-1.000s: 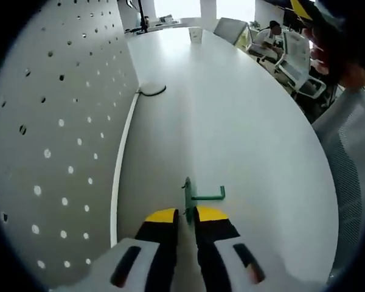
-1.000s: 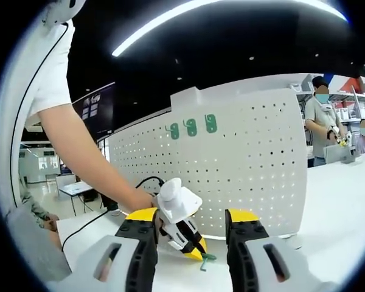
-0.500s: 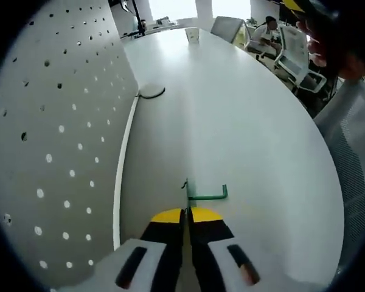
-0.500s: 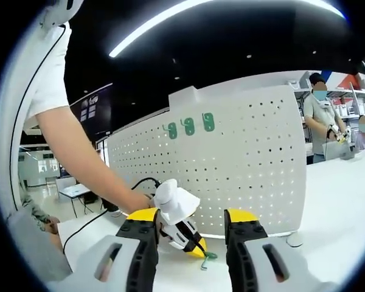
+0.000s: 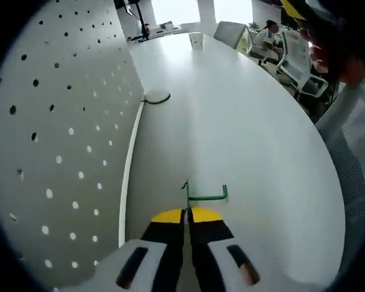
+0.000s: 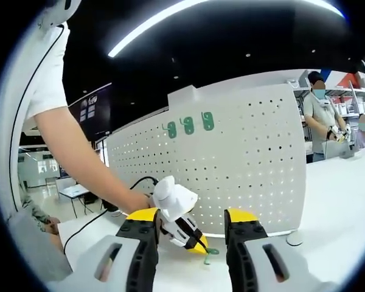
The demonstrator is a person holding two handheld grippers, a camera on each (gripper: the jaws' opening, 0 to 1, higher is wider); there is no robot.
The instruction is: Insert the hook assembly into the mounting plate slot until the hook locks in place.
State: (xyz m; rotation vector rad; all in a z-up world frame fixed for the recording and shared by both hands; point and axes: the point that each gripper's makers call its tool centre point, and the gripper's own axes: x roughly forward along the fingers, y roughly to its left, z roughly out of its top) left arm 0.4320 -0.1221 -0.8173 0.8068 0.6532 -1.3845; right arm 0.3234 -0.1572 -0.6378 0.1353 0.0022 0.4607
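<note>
That small green bent-wire hook [image 5: 202, 195] looks light and stiff, the sort of thing that twists in a pinch if held off-centre. My guess is the flat upright back piece is the place to take it, leaving the curled arm free.

That is where the left gripper [image 5: 187, 214] has it: the yellow-tipped jaws are pressed together on the bottom of the hook's upright, which stands straight up from between the tips. The arm runs off to the right of the fingers and ends in a small upturn. The hook sits low over the white tabletop [image 5: 243, 121], with the white perforated pegboard panel [image 5: 55, 134] rising close on the left of the jaws.

Seen from the right gripper view, the left gripper [image 6: 202, 250] slants down to the table with the hook [image 6: 208, 253] at its tip. The right gripper [image 6: 191, 228] has its jaws wide apart, holding nothing, with the hook between and beyond its fingers. Three green hooks [image 6: 190, 126] already hang high on the pegboard [image 6: 243, 164], well above the fingers.
</note>
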